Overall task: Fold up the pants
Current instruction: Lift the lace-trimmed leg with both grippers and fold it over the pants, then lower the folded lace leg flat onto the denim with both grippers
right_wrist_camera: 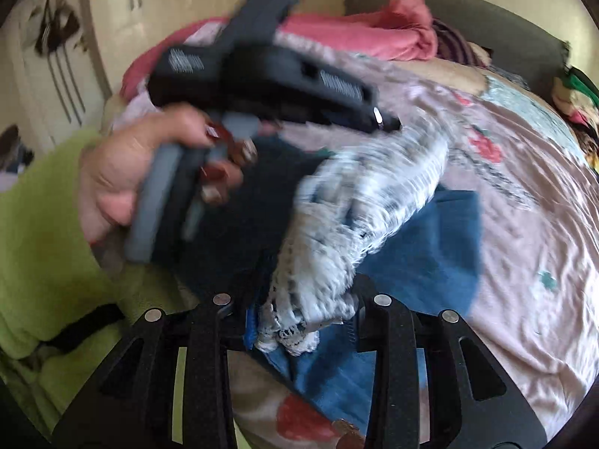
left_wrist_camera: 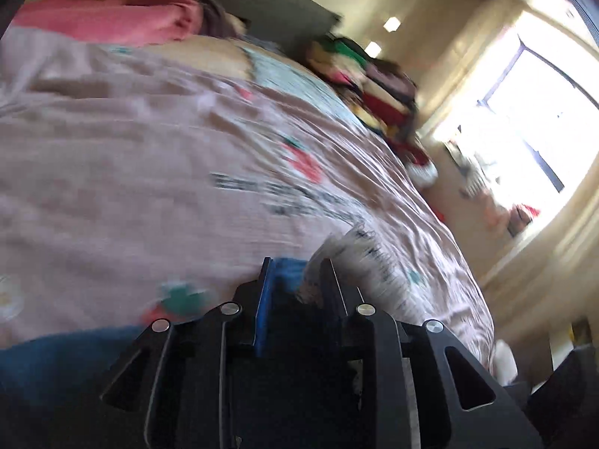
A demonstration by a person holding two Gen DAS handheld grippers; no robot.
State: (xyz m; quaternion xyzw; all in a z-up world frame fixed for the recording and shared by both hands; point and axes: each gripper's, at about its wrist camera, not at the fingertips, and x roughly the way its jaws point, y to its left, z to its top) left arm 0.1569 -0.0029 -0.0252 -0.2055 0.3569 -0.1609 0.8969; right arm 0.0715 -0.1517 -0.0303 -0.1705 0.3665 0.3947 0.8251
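The pants (right_wrist_camera: 374, 202) are blue cloth with a white-and-grey patterned part, bunched and lifted over a pink printed bed sheet (right_wrist_camera: 524, 194). My right gripper (right_wrist_camera: 299, 318) is shut on a fold of white lace and blue cloth at the bottom of the right wrist view. The patterned cloth stretches from there up to my left gripper (right_wrist_camera: 389, 123), held by a hand (right_wrist_camera: 123, 172) in a lime green sleeve. In the left wrist view my left gripper (left_wrist_camera: 297, 265) has blue and patterned cloth of the pants (left_wrist_camera: 348, 258) between its narrow-set fingers. Both views are motion-blurred.
A pink blanket (left_wrist_camera: 112, 18) lies bunched at the head of the bed. A pile of colourful clothes (left_wrist_camera: 374, 78) sits at the bed's far edge, by a bright window (left_wrist_camera: 531, 123). Wardrobe doors (right_wrist_camera: 56, 67) stand behind the hand.
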